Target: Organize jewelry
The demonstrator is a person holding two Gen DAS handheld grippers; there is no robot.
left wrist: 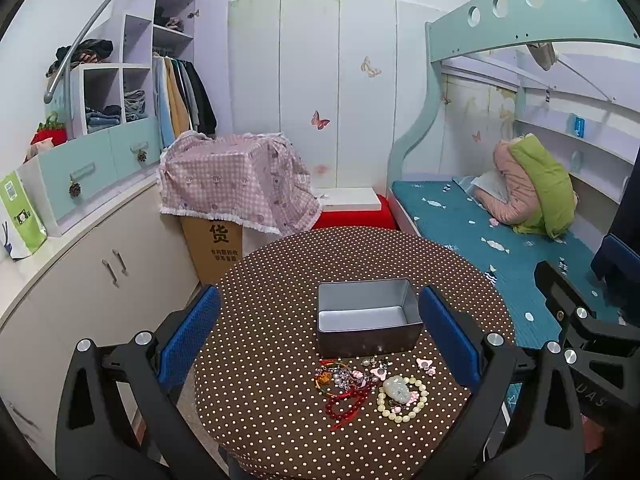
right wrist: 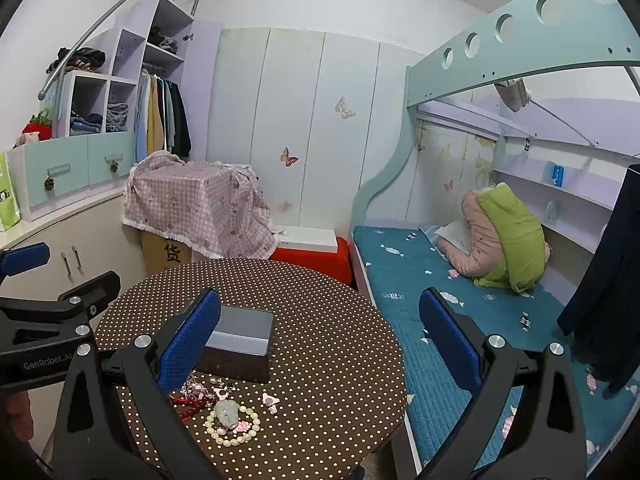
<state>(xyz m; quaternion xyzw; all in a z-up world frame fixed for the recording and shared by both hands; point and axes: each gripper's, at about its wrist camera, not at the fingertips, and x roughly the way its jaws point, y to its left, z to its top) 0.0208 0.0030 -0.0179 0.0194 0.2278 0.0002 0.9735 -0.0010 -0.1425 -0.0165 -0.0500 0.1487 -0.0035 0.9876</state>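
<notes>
L tongs (left wrist: 320, 336) wide open, empty, above tabletop (left wrist: 280, 280). R tongs (right wrist: 320, 344) also spread wide, nothing held. Jewelry pile (left wrist: 368, 388) lies on tabletop just in front of open metal tin (left wrist: 368, 316), apart from both tongs. Tin interior bare.

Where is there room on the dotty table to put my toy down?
Bare cloth lies behind the tin box, toward the red stool, and along the table's bed-side edge. The near edge is crowded: the jewelry pile sits right in front of the box.
</notes>
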